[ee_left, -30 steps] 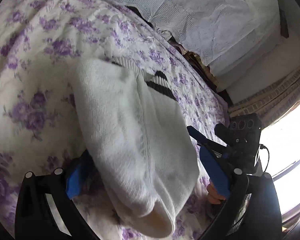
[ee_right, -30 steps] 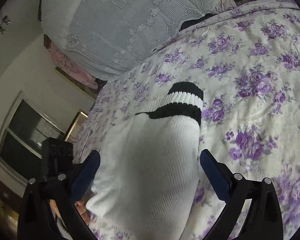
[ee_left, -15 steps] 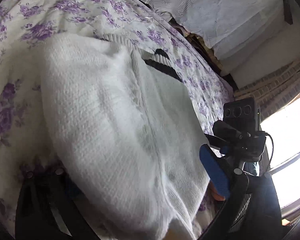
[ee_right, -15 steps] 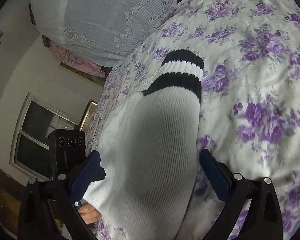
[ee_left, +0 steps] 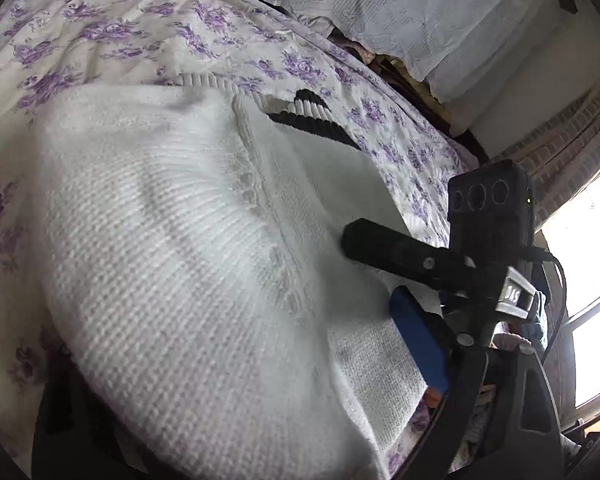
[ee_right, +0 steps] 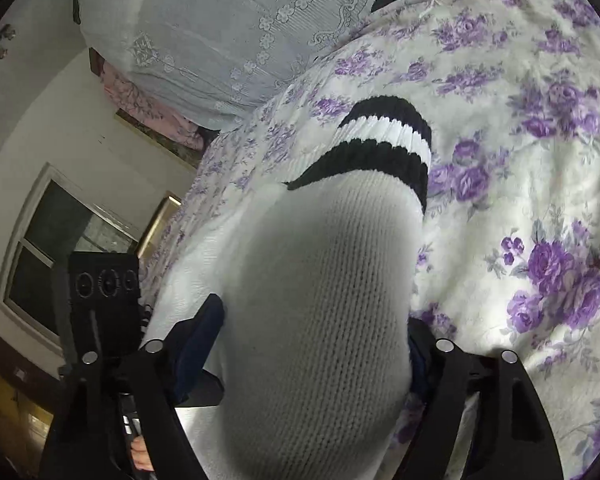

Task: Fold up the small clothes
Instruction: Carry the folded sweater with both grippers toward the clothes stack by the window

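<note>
Moved since earlier frame: both grippers closer in, sweater now filling each view. Sweater: white knit, black-striped cuff far, lying on floral bedspread. Right gripper: jaws wide, knit bulging between them, grip uncertain. Left gripper: jaws wide, left finger hidden under knit; hold cannot be told. Lace pillow far.

A bed is covered by a cream bedspread printed with purple flowers. At its far end lies a pale grey-white lace-patterned cover over a bulky heap. Beyond it stands a plain cream wall. A white-framed window with dark panes is set in that wall. On the opposite side, another window glows with bright daylight.
</note>
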A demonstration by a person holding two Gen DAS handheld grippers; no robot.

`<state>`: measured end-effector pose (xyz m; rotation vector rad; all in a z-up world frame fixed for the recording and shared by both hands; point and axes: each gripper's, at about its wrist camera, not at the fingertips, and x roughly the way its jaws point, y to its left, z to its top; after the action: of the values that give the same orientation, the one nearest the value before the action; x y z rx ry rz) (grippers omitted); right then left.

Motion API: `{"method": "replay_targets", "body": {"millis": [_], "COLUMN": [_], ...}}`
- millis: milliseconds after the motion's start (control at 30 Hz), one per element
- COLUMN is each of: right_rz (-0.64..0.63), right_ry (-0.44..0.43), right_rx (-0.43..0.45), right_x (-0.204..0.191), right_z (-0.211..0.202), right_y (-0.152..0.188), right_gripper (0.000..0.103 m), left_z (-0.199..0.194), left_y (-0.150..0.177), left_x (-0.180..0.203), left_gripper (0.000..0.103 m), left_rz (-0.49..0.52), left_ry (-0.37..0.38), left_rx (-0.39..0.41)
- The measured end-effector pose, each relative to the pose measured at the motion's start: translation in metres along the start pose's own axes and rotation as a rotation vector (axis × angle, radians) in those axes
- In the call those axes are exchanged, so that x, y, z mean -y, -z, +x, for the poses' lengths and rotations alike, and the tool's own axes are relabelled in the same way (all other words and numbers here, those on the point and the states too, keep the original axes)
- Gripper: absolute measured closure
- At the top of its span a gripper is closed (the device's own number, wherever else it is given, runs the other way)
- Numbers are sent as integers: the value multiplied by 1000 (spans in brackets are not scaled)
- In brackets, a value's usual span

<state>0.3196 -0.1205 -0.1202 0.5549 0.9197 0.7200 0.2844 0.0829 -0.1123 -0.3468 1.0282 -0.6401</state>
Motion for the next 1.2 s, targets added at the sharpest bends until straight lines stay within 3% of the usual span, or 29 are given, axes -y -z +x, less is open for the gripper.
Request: {"method": "replay_targets", "body": {"millis": [67, 100, 167, 300, 567, 1200], "right_rz": [5, 19, 26, 1, 25, 52], "right_ry": [5, 16, -10, -27, -24, 133], "right_rx": [12, 36, 74, 126, 214, 450], "right_x": [0, 2, 1, -11, -6, 40], "right_z": [-2, -6, -17, -45, -123, -334], "right_y": [2, 4, 9, 20, 45, 100], "right_gripper": [30, 37, 42, 43, 43, 43], "left_z": [3, 3, -5, -18, -22, 50], "left_y": [1, 2, 8, 18, 37, 68], "left_x": [4, 6, 14, 38, 113, 300], "left_gripper": [12, 14, 18, 18, 18, 18], "left_rz": [10, 9, 18, 67, 213, 443], "left_ry": [-25, -17, 23, 43, 53, 205], "left_rx": [-9, -7, 17, 63, 75, -15]}}
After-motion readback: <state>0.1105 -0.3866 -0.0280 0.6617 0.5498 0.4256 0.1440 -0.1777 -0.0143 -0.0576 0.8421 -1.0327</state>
